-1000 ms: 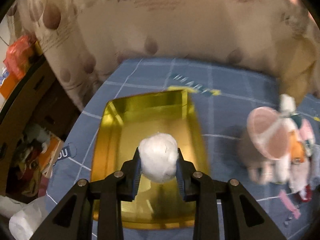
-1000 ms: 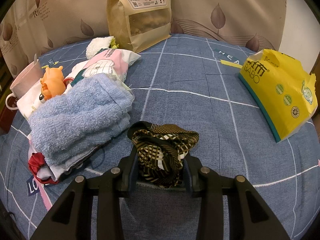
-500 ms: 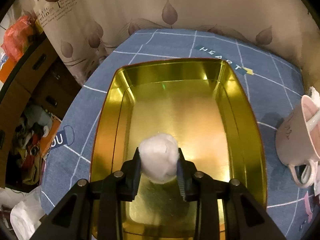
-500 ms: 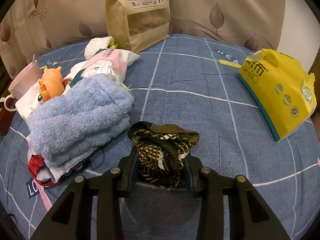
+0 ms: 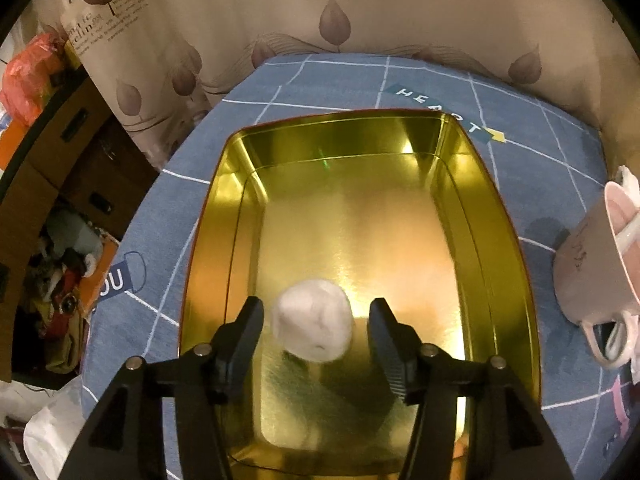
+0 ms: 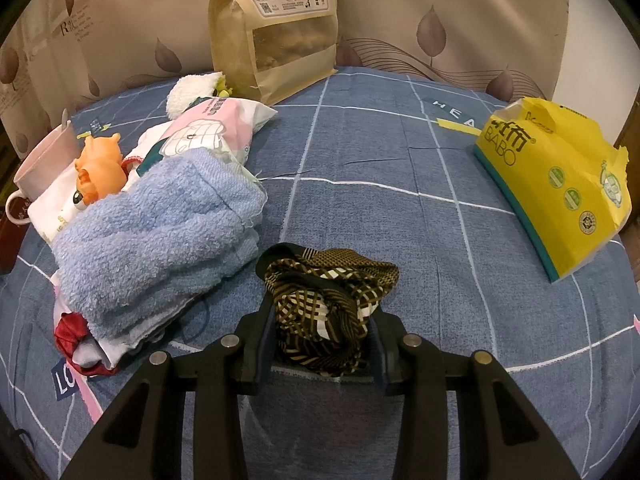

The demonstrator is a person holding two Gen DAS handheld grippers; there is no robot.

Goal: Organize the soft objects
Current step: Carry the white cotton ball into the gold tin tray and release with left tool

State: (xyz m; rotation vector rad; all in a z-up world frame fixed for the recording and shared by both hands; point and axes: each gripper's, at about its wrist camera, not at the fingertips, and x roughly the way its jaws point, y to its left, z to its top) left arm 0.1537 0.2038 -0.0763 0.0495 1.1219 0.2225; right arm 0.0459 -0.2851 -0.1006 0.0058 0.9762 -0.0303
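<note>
In the left wrist view my left gripper (image 5: 316, 328) is open above the gold metal tray (image 5: 500, 216). A white cotton ball (image 5: 312, 326) sits between the spread fingers, clear of both pads, over the tray's near part. In the right wrist view my right gripper (image 6: 320, 328) is shut on a brown and black patterned cloth (image 6: 328, 292), bunched on the blue tablecloth. A pile of soft things lies to its left: a light blue towel (image 6: 152, 240), a pink and white tissue pack (image 6: 208, 128) and an orange toy (image 6: 100, 172).
A pink mug (image 5: 596, 264) stands right of the tray; it also shows in the right wrist view (image 6: 40, 168). A tall kraft snack bag (image 6: 276, 28) stands at the back. A yellow tissue pack (image 6: 556, 184) lies at the right. The table's left edge (image 5: 132, 240) drops to floor clutter.
My left gripper has opened and let go of the cotton ball over the tray. My right gripper has stayed still, shut on the patterned cloth.
</note>
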